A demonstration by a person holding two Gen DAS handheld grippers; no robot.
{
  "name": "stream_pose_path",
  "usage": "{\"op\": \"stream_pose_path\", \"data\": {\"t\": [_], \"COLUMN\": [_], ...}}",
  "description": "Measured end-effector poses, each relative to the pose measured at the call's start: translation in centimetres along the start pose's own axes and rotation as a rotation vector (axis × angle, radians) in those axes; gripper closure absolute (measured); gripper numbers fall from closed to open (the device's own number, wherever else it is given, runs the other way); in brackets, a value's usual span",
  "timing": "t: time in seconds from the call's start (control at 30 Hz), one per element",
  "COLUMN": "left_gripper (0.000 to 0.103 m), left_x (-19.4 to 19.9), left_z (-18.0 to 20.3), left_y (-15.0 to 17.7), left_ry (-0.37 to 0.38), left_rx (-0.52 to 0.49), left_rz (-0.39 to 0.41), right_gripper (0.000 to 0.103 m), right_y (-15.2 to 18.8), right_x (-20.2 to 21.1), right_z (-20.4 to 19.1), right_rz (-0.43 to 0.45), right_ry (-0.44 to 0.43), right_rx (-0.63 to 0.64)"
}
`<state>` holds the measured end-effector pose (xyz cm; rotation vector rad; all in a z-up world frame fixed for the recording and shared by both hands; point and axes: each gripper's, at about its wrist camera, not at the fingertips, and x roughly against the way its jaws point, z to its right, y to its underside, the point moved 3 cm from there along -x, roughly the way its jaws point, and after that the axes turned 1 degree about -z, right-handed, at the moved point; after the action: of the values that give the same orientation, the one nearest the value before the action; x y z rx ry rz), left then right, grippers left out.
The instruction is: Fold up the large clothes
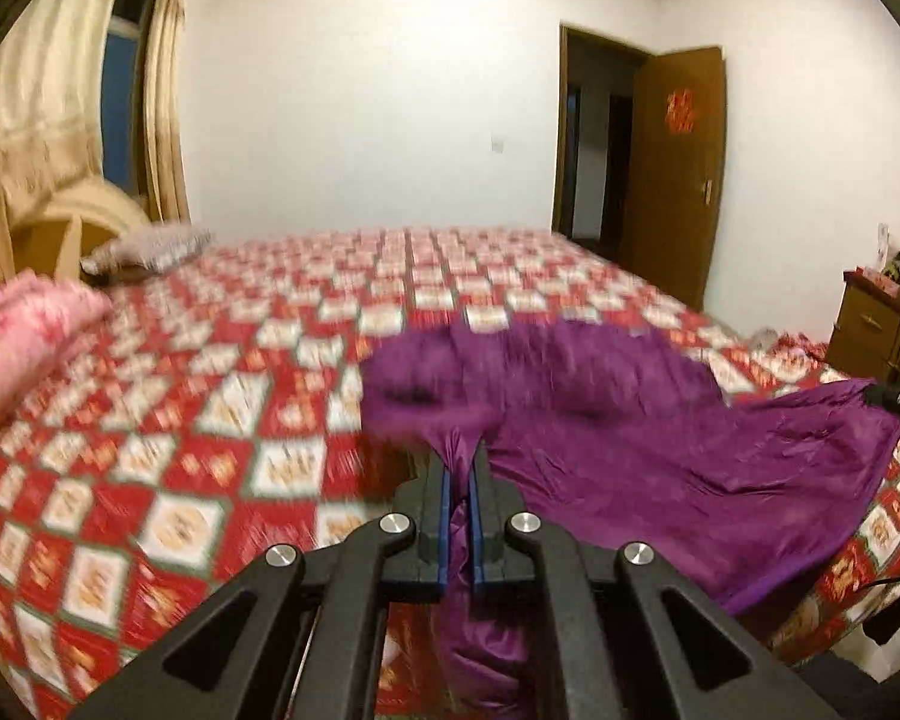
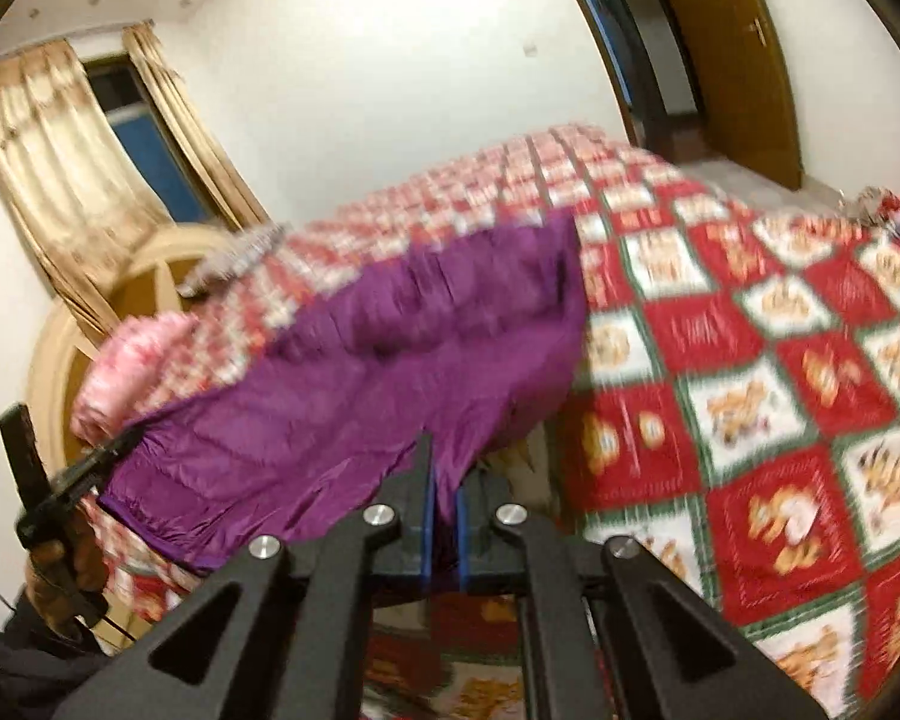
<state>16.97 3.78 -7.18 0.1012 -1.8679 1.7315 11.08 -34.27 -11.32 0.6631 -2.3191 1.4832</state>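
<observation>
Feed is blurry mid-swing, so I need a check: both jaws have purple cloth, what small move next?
Probably carry both grips forward over the bed and lower them. The left gripper and right gripper each pinch an edge of the purple garment, which hangs crumpled between them, part draped on the quilt.

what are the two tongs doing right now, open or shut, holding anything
Left tongs: shut on the purple garment, fabric pinched between the blue pads.
Right tongs: shut on the same purple garment, at another edge.
</observation>
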Motion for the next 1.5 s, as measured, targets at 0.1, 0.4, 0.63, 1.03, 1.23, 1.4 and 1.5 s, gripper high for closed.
{"op": "stream_pose_path", "data": {"t": [0.1,0.4,0.63,1.03,1.23,1.4,1.5], "left_gripper": [0.099,0.095,0.004,0.003,0.003,0.003,0.003], "left_x": [-0.7,-14.9,-19.7,-30.7,-30.7,-29.3,-30.0], "left_z": [-0.2,-2.5,-4.8,-8.8,-7.7,-6.1,-3.9], "left_y": [-1.3,-3.2,-7.4,-11.0,-13.8,-13.9,-12.7], "left_ry": [-0.017,-0.137,-0.301,-0.586,-0.704,-0.669,-0.632], "left_rx": [-0.043,-0.069,-0.01,0.07,0.007,0.013,-0.019], "left_rz": [0.029,-0.007,0.076,-0.006,0.059,0.094,0.077], "right_gripper": [0.096,0.096,0.096,0.096,0.081,0.027,0.029], "right_y": [-2.5,-8.9,-14.1,-16.7,-17.6,-17.8,-17.6], "right_x": [1.6,-9.5,-16.5,-27.8,-30.7,-28.8,-28.1], "right_z": [-1.5,1.2,2.6,5.7,7.2,4.7,1.0], "right_rz": [0.078,0.122,0.127,0.058,0.024,0.135,0.133], "right_ry": [-0.029,0.013,0.066,0.234,0.31,0.397,0.325], "right_rx": [0.031,0.013,-0.002,-0.036,-0.065,-0.016,0.047]}}
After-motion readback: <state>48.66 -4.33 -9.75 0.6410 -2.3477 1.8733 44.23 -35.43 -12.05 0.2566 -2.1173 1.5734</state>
